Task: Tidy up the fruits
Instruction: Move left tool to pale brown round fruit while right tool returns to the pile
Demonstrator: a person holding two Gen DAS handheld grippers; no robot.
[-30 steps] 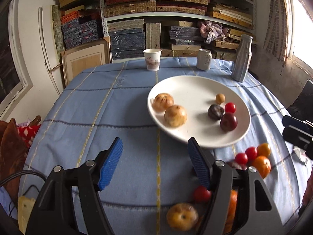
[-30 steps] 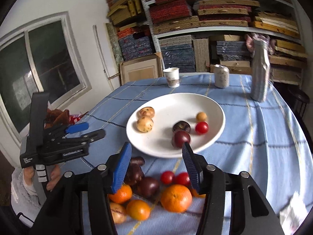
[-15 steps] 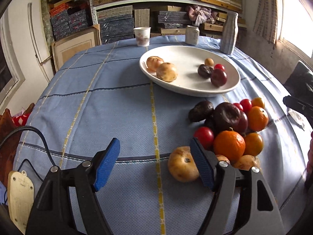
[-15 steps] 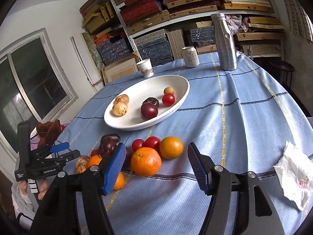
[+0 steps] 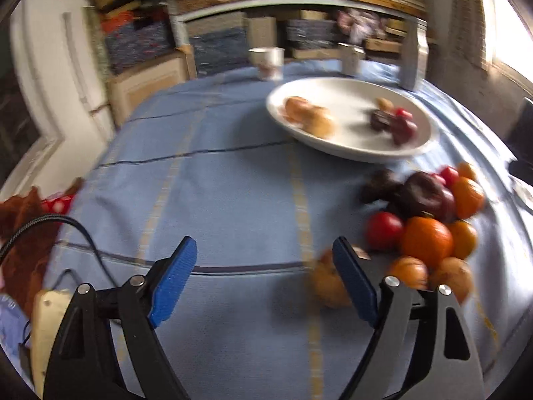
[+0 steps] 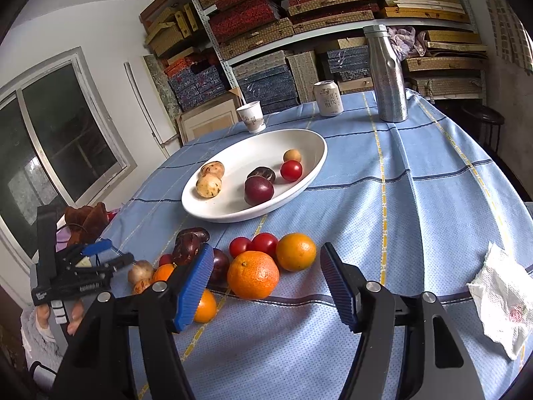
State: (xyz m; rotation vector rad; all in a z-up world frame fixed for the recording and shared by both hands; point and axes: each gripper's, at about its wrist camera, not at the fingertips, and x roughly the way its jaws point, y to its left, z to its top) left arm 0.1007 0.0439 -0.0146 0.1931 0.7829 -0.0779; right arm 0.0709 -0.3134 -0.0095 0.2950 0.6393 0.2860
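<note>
A white plate (image 6: pixel 309 140) (image 5: pixel 349 90) holds two tan fruits, two dark plums, a red tomato and a small tan fruit. A pile of loose fruit lies in front of it: a large orange (image 6: pixel 253 275) (image 5: pixel 426 241), a second orange (image 6: pixel 295 251), red tomatoes (image 6: pixel 265 241), dark plums (image 6: pixel 190 243) and tan fruits (image 5: pixel 328 281). My right gripper (image 6: pixel 266 283) is open and empty, just in front of the large orange. My left gripper (image 5: pixel 266 276) is open and empty; its right finger (image 5: pixel 353 283) stands next to a tan fruit. It also shows in the right wrist view (image 6: pixel 100 256).
A paper cup (image 6: pixel 251 118), a can (image 6: pixel 328 98) and a steel bottle (image 6: pixel 386 73) stand at the table's far edge. A crumpled tissue (image 6: pixel 499 296) lies at the right. Shelves of boxes are behind. A window is at the left.
The left wrist view has swung and is blurred; the fruit pile sits further right of its fingers. The right gripper has moved closer to the pile, with the large orange between its fingers' line.
</note>
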